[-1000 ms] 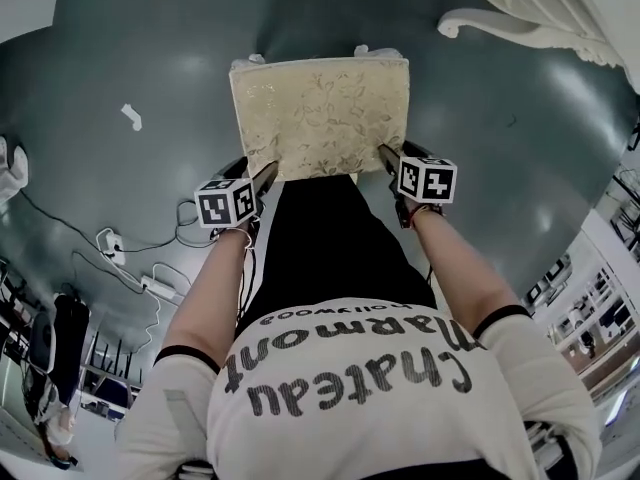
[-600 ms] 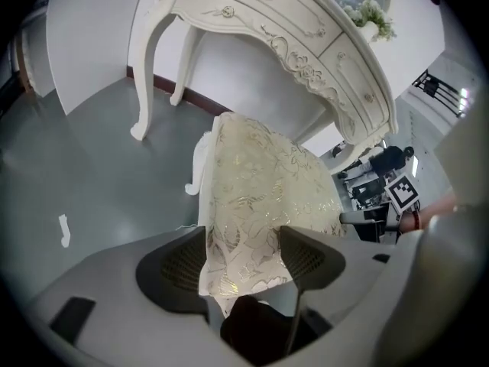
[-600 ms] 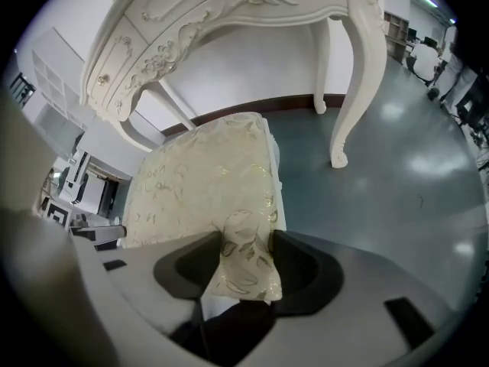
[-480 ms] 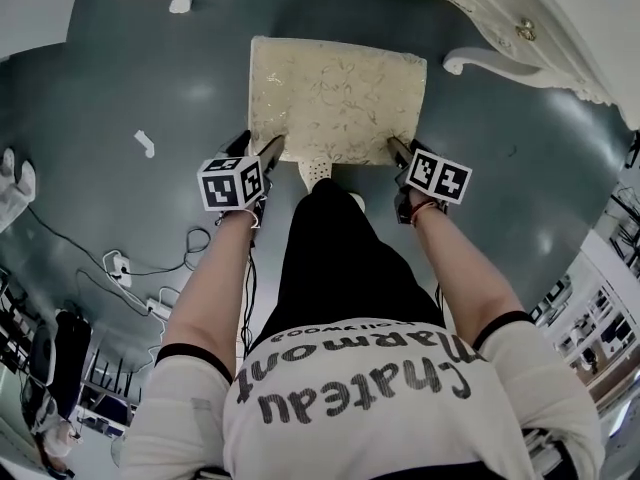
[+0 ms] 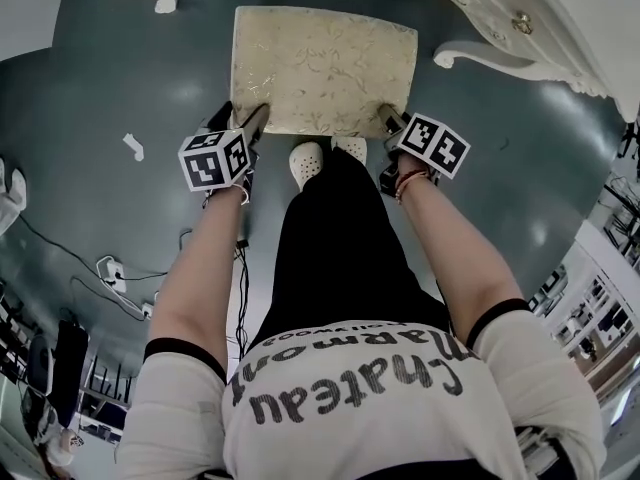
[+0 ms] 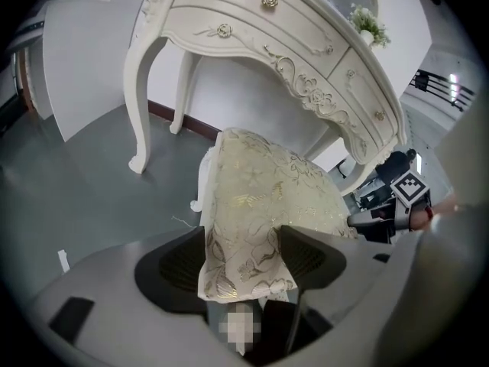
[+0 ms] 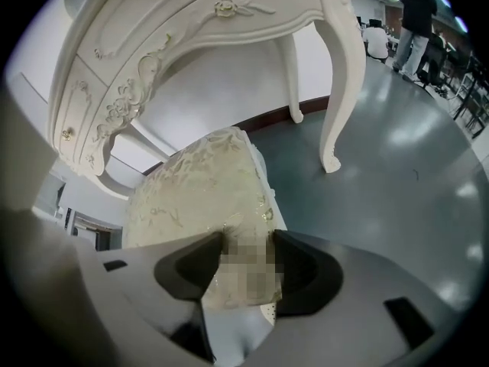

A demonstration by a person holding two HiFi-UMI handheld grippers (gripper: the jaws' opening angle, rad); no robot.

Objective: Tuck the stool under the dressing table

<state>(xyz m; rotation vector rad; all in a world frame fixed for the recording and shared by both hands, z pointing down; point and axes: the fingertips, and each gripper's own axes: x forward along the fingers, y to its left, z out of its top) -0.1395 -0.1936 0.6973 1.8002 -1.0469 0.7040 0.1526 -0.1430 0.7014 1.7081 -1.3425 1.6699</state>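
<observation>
- Head view: the cushioned stool is standing on the grey floor, just in front of the white dressing table, with its far edge near the curved legs. The left gripper and right gripper are each gripping a near corner of the seat. The person's white shoe is resting just behind it.
- Left gripper view: the jaws are pinching the floral cushion's corner, and the table's drawers are rising beyond it.
- Right gripper view: the jaws are clamping the other near corner, and the stool is sitting before the table's opening.
</observation>
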